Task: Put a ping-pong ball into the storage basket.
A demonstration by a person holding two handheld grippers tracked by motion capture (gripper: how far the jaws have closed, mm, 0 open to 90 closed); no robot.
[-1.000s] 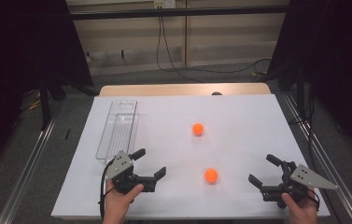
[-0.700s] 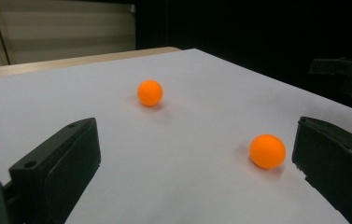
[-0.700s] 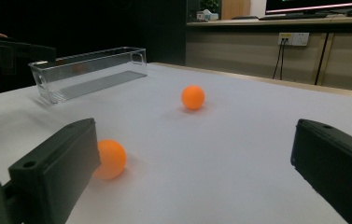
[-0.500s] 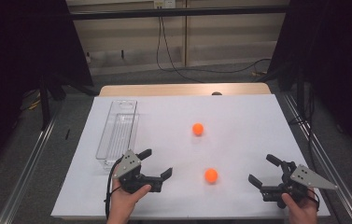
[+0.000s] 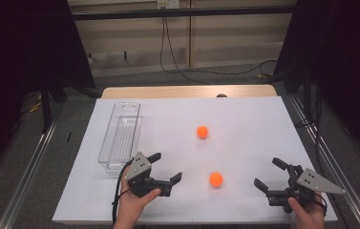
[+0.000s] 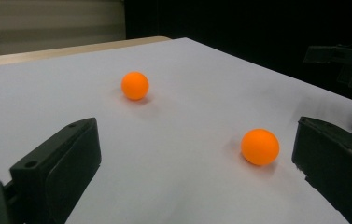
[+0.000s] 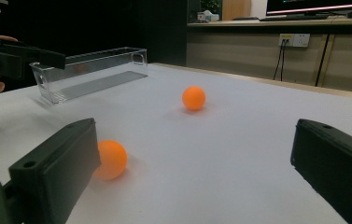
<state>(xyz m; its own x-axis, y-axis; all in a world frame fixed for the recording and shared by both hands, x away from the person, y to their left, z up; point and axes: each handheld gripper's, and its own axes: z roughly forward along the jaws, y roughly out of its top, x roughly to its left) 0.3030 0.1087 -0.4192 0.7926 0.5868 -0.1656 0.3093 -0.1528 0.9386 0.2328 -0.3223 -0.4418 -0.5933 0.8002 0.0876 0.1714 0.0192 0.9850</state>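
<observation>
Two orange balls lie on the white table top (image 5: 244,124). The near ball (image 5: 216,179) (image 6: 259,146) (image 7: 111,159) sits between my two grippers, and the far ball (image 5: 202,132) (image 6: 135,86) (image 7: 193,98) rests farther back near the middle. My left gripper (image 5: 165,167) is open, held low at the front left with its jaws aimed right toward the near ball, a short gap away. My right gripper (image 5: 269,173) is open at the front right, pointing left, with the near ball just beyond its left jaw.
A clear plastic bin (image 5: 120,135) (image 7: 89,70) stands lengthwise at the left of the table, just behind my left gripper. Metal rails (image 5: 29,167) run along both sides of the table. Cables (image 5: 201,71) hang over the floor behind it.
My left gripper has slid to the right, closer to the near ball. The right gripper and both balls have stayed where they were.
</observation>
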